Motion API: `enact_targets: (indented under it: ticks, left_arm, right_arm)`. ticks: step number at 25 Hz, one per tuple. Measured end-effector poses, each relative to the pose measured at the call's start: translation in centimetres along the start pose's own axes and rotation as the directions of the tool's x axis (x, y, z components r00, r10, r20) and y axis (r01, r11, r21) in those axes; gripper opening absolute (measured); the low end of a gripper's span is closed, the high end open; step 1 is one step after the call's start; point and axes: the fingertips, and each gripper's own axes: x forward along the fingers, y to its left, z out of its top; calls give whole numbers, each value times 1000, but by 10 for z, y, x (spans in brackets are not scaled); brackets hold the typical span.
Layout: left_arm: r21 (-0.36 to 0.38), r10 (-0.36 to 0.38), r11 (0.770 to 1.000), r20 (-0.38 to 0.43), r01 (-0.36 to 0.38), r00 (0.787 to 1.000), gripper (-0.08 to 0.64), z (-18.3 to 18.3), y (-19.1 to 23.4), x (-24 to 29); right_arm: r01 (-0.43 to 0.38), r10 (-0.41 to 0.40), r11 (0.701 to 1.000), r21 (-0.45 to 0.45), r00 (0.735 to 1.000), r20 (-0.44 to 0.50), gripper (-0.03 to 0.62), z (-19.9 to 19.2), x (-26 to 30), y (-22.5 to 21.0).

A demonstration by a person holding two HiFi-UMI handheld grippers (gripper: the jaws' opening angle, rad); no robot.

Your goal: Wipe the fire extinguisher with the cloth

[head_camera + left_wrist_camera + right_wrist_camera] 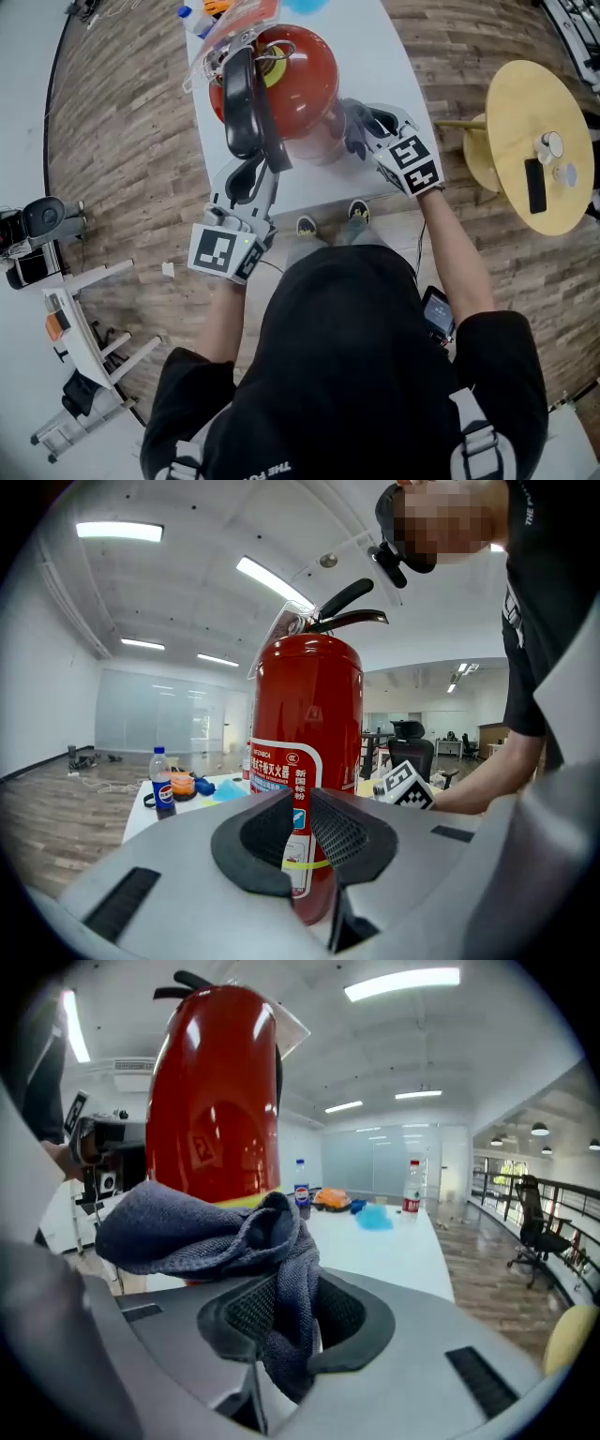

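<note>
Right gripper (pixel 286 1321): jaws clenched on the cloth (pixel 187 1232), which is bunched above the pads, with a tail hanging down through the gap. The cloth is held against the lower side of the fire extinguisher (pixel 305 714); contact cannot be confirmed.

Left gripper (pixel 298 841): jaws slightly apart, nothing clamped, tips just short of the extinguisher's labelled side near its base.

The extinguisher stands upright on the white table (pixel 394 1251) between both grippers. Its long axis is vertical, with the valve and black levers on top, angled toward the person. A soda bottle (pixel 162 780) stands further back on the table.
</note>
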Motion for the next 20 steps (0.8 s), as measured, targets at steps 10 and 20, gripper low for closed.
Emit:
enact_targets:
  ticks: [10,20]
  left_arm:
    - [-19,5,1000,-21,-5,1000,69,-13,-7,2]
    - [-41,-56,998,9,56,998,70,-26,-42,-18]
  right_arm:
    - [-71,98,982,174,983,-152,106,-93,-5,45]
    - [16,-35,993,116,985,168,109,11,-139,64]
